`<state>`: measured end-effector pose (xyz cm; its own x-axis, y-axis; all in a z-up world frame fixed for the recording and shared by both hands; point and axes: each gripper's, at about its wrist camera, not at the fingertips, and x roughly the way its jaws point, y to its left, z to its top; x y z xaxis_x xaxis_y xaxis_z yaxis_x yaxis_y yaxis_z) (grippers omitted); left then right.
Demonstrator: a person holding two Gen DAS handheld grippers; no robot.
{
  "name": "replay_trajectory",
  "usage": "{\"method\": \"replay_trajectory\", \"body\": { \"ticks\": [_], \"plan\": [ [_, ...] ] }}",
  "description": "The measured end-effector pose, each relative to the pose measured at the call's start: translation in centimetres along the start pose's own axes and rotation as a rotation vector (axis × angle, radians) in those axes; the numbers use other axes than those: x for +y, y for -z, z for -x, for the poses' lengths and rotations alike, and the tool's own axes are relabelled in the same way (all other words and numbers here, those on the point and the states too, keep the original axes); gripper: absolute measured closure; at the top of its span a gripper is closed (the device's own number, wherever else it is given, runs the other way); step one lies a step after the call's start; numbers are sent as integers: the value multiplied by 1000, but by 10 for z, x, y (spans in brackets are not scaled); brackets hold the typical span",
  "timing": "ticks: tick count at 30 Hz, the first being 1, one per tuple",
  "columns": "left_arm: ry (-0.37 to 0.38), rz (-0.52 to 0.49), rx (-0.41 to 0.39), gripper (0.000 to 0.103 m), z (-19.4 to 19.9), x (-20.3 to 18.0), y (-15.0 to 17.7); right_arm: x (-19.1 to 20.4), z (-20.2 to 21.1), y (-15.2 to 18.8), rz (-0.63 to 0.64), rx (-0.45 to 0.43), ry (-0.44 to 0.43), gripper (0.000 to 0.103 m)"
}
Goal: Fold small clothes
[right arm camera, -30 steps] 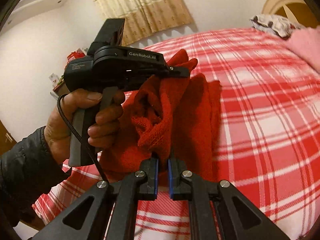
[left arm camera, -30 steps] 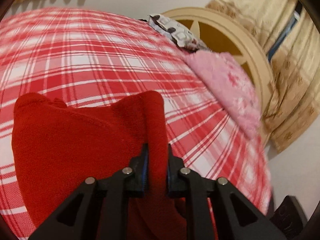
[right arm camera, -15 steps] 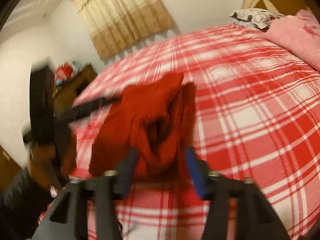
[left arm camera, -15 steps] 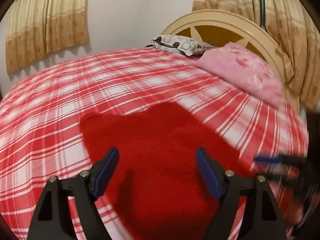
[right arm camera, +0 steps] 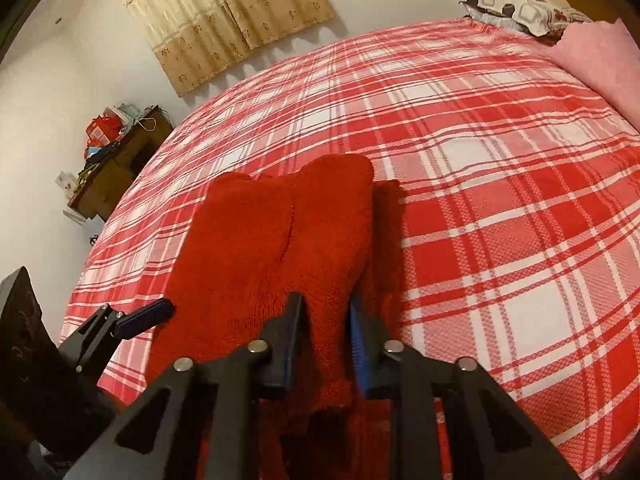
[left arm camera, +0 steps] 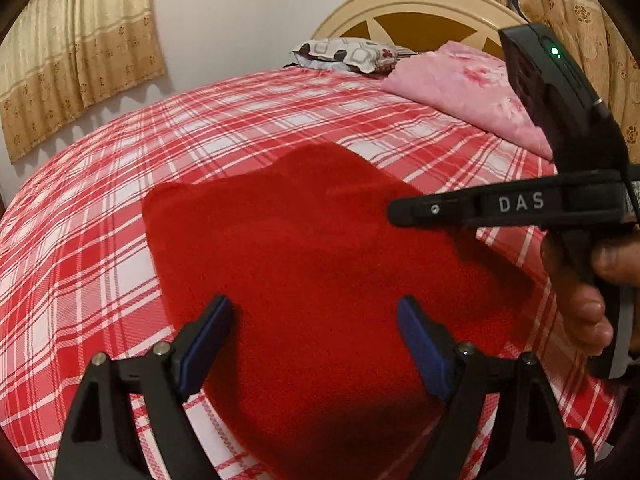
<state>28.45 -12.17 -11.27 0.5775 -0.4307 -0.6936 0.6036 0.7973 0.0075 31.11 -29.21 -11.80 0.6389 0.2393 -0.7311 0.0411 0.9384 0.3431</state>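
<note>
Writing: white letters "DAS" on the side of the right gripper (left arm camera: pixel 404 212), seen from the left wrist view.
Left gripper (left arm camera: pixel 312 332): jaws wide and opening, nothing between the pads.
Right gripper: jaws narrow and closing, a fold of the red garment (right arm camera: pixel 288 232) between them.
Garment: flat on the checked bedspread (right arm camera: pixel 500 184).
Pillow (left arm camera: pixel 460 92): pink, by the headboard.

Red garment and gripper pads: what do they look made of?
Red garment: looks like a soft knit, probably wool or acrylic; fuzzy matte surface, with loopy stitches showing at the edge near the right gripper, whose jaws are closing with a fold between them. Pads on the left gripper: blue, smooth and matte, likely rubber or foam; can't tell which.
</note>
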Motion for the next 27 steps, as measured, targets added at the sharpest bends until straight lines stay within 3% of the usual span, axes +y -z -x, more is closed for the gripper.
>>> {"method": "replay_trajectory", "body": {
  "ticks": [4,10,13,15,18,22,27],
  "plan": [
    [10,-6,7,11,0,-2,1,-14,0,1,-16,-11,13,89],
    [5,-15,7,6,-5,-5,4,-40,-12,2,-75,15,-61,88],
    [-3,3,-3,6,4,-3,4,-44,-13,3,-77,15,-78,76],
    [8,25,-32,6,14,2,5,-51,-12,2,-110,12,-110,60],
    [-5,64,-57,4,21,13,9,-58,-12,0,-149,14,-147,46],
    [-3,164,-32,4,12,38,17,-58,-11,-11,-150,-11,-162,45],
    [103,320,11,4,-5,59,27,-62,-33,-30,-169,34,-198,44]
  ]
}}
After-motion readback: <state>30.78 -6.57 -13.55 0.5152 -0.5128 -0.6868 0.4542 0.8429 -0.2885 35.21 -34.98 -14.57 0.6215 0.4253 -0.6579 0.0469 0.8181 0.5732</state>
